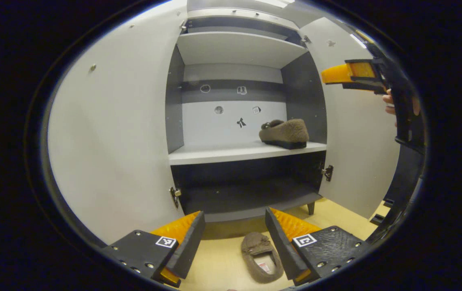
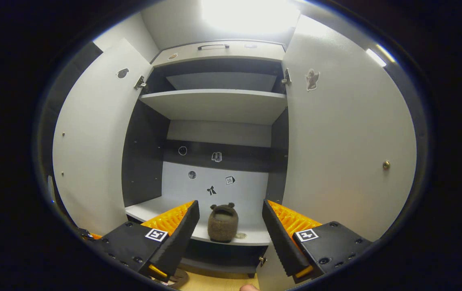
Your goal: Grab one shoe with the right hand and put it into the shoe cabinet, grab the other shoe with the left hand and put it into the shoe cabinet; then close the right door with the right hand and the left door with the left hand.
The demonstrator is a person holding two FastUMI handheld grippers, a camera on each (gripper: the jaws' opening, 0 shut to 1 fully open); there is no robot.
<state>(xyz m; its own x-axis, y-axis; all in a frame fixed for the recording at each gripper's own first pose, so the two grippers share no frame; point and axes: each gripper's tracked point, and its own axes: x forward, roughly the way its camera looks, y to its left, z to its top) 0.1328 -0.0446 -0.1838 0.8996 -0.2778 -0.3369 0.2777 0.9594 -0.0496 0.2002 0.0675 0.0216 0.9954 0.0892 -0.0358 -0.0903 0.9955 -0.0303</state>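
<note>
Currently left gripper (image 1: 235,238) hangs spread wide and empty over the brown slipper on the floor (image 1: 261,256); right gripper (image 2: 228,236) likewise agape, empty. Other slipper (image 1: 284,132) sits on the cabinet's middle shelf (image 1: 215,154). Fuzzy, soft, probably light: pinch across the heel rim.

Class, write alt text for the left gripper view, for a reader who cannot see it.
An open hand-held gripper hovers over a brown fuzzy slipper on the wooden floor, facing a grey shoe cabinet with both doors open. A matching brown slipper sits on the right of the cabinet's middle shelf, and the other hand-held gripper shows at upper right.
</note>
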